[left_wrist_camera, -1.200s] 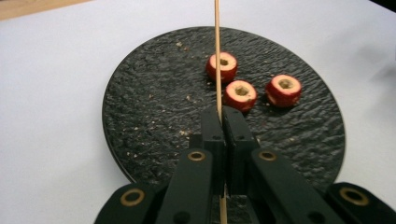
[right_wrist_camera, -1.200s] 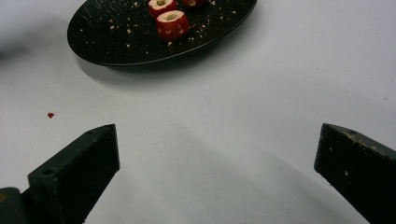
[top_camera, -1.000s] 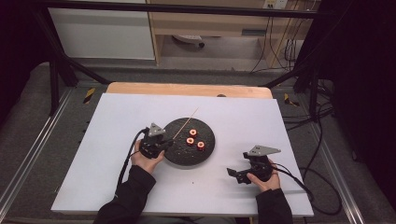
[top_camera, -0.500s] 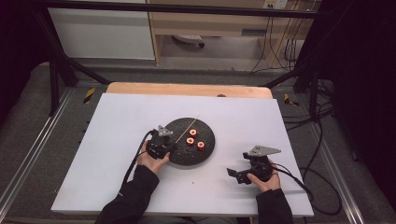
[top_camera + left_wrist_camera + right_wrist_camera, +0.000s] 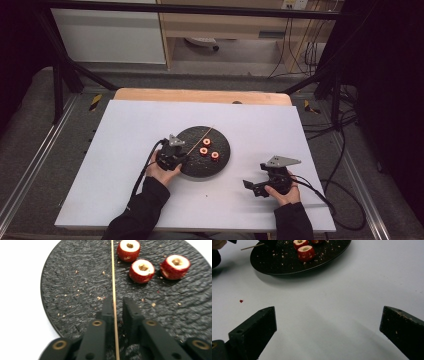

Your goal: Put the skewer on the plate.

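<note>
A round black plate (image 5: 192,166) lies mid-table with three cored red fruit pieces (image 5: 204,151) on it. A thin wooden skewer (image 5: 113,277) lies across the plate and runs back between the jaws of my left gripper (image 5: 117,301). Those jaws have just been opening: the stick rests against one jaw, and a gap shows beside the other. In the high view, my left gripper (image 5: 183,158) sits at the plate's left rim. My right gripper (image 5: 253,178) rests on the white table to the plate's right, jaws wide open on nothing (image 5: 328,312).
Crumbs are scattered over the plate (image 5: 75,277). A small red speck (image 5: 241,301) lies on the white tabletop (image 5: 125,130) near the plate. Beyond the far wooden edge (image 5: 200,95) are dark frame bars and cables.
My left hand has shifted slightly right along the plate's rim, with the skewer still at its jaws. My right hand has stayed put.
</note>
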